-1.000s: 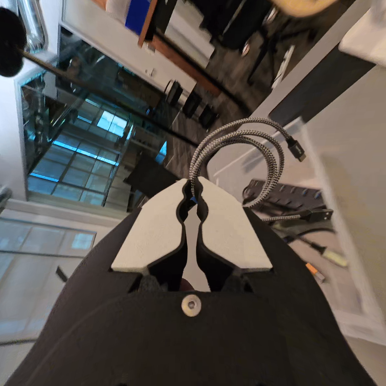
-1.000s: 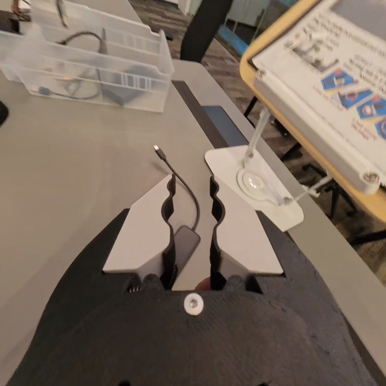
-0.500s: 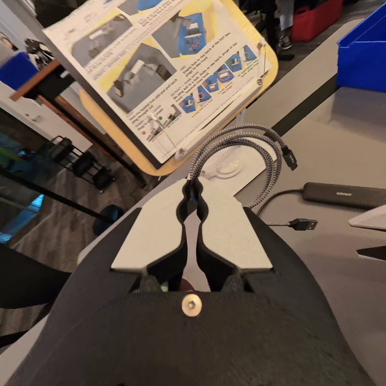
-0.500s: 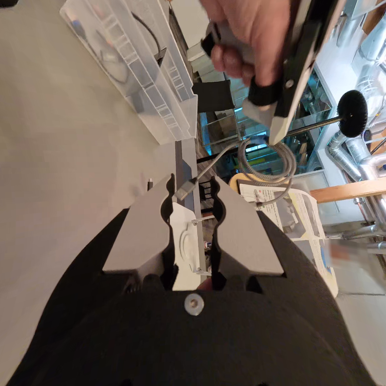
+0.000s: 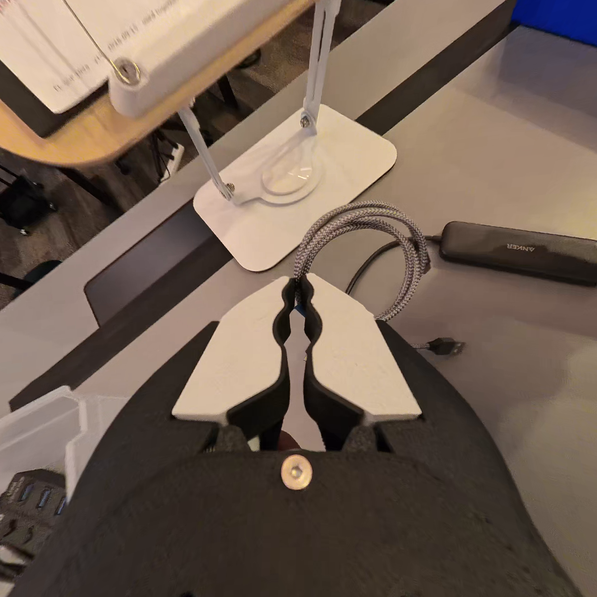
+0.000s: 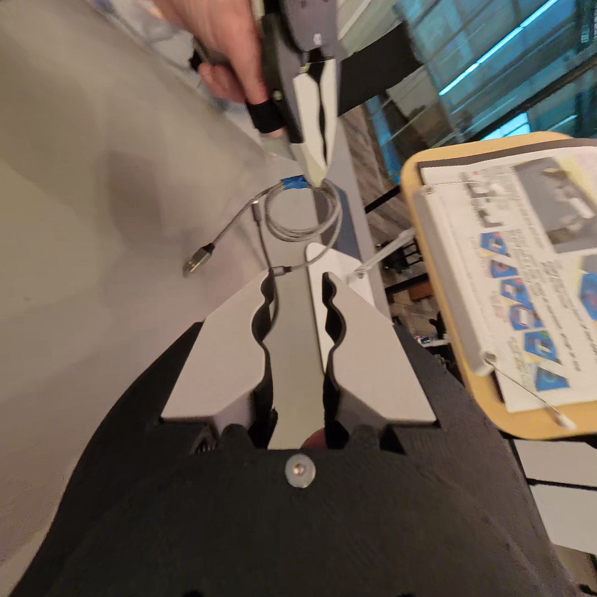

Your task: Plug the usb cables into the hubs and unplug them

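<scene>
The grey worktop point(image 5: 484, 161) fills most of both views, with a dark strip along its far edge. Over that edge leans a wooden board point(image 6: 452, 371) on a white stand point(image 5: 290, 206), carrying a printed instruction sheet point(image 6: 517, 258) with photos and small blue pictures; its writing is left unread here.

The left gripper point(image 5: 298, 279) is pinched nearly closed on a coiled grey braided usb cable point(image 5: 361, 219) — the coil loops out from the fingertips above the worktop. In the right wrist view the same left gripper point(image 6: 318, 181), held by a person's hand point(image 6: 223, 45), grips the coil right beside a band of blue tape point(image 6: 292, 183). One end of the cable hangs down to a silver USB-A plug point(image 6: 197, 260), which hangs free of either gripper; in the left wrist view that plug point(image 5: 444, 345) sits low to the right of the fingers. The cable's other, smaller plug point(image 6: 282, 268) lies just at the tip of the right gripper's left finger.

The right gripper point(image 6: 297, 276) stands moderately open, with nothing between its jaws.

A slim dark hub point(image 5: 523, 252) lies flat on the worktop to the right, its own thin black lead point(image 5: 368, 268) curling away from its near end. It bears a brand mark on top. A clear plastic bin point(image 5: 38, 416) sits at lower left, with a second dark hub point(image 5: 29, 504) showing blue ports beside it.
</scene>
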`<state>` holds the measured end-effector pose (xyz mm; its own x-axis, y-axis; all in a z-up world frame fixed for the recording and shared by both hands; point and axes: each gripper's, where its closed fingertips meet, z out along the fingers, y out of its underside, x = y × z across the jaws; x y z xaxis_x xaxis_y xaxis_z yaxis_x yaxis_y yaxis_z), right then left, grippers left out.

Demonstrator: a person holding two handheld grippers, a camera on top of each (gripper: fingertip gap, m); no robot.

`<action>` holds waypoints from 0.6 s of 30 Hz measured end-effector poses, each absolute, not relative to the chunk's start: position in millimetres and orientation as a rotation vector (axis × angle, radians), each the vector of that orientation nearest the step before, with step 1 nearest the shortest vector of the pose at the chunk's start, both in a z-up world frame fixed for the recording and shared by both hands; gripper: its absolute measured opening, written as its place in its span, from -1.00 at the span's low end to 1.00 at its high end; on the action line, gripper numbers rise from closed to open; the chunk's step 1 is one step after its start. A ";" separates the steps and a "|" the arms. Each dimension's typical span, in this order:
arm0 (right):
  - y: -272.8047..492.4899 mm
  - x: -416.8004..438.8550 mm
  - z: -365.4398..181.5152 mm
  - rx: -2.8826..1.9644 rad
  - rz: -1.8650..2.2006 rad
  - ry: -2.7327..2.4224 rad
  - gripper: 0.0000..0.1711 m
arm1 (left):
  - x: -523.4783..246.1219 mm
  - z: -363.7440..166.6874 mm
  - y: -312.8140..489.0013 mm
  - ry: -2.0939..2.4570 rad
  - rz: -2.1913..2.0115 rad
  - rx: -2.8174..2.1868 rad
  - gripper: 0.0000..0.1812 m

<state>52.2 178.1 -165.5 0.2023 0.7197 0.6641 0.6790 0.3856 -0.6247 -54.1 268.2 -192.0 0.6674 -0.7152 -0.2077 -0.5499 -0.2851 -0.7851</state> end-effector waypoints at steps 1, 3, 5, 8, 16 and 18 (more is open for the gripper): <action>176.3 47.6 -175.1 -1.321 0.039 -1.537 -0.67 | -54.2 -198.2 269.4 0.986 -0.225 -1.983 -0.96; 173.0 38.4 -191.9 -1.327 0.021 -1.601 -0.67 | -54.9 -211.9 272.0 0.993 -0.212 -2.011 -0.96; 171.0 31.9 -205.8 -1.338 0.006 -1.647 -0.67 | -53.8 -227.9 271.8 0.998 -0.238 -2.057 -0.96; 165.7 22.7 -223.0 -1.386 0.056 -1.685 -0.67 | -56.0 -249.4 273.6 0.997 -0.231 -2.115 -0.96; 155.5 14.3 -267.8 -1.587 0.129 -1.782 -0.60 | -51.1 -260.0 271.8 1.010 -0.266 -2.116 -0.80; 155.3 14.9 -266.1 -1.587 0.144 -1.775 -0.61 | -49.5 -249.7 270.6 1.036 -0.257 -2.071 -0.72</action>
<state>14.9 155.3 -266.1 0.0376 0.8967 0.4411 0.8136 0.2289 -0.5345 -49.5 270.6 -249.7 0.6456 -0.7473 -0.1572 -0.5874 -0.3543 -0.7276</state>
